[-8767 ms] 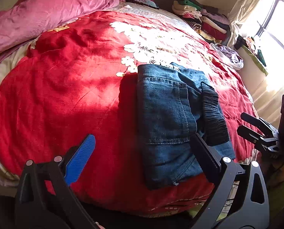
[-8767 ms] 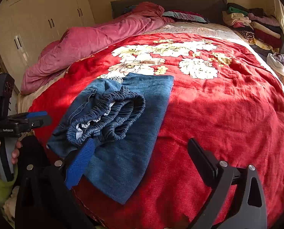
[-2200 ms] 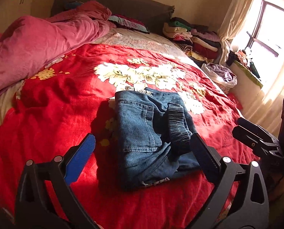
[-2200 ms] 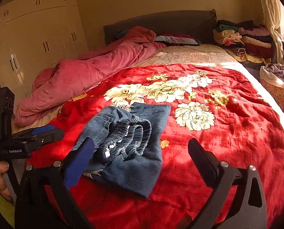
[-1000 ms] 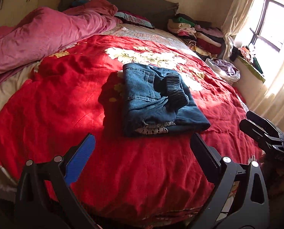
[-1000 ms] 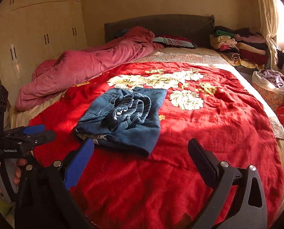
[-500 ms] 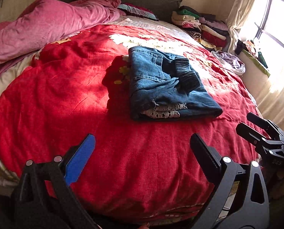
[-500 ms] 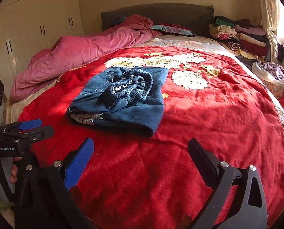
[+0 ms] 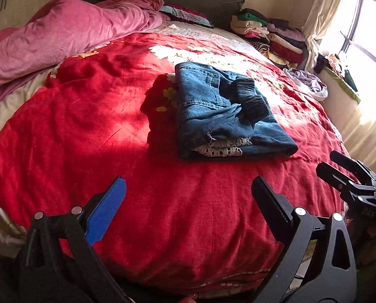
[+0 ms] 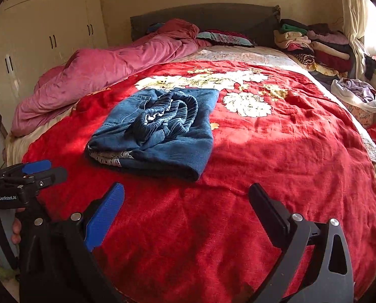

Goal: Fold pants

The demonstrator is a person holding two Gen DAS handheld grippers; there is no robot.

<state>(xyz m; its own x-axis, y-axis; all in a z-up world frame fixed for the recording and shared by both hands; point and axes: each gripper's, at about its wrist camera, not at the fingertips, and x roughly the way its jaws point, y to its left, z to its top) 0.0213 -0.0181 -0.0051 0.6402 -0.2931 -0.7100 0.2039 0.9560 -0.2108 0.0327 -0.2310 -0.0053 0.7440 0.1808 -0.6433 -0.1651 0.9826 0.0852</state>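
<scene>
Hovering level, left claw (image 9: 188,192) and right claw (image 10: 186,197) gape empty near folded pants (image 9: 223,116).

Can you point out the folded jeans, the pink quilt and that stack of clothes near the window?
folded jeans (image 9: 200,101): left wrist view, on the denim top layer.
pink quilt (image 10: 107,75): right wrist view, on its bunched middle.
stack of clothes (image 10: 311,45): right wrist view, mid-pile.
</scene>
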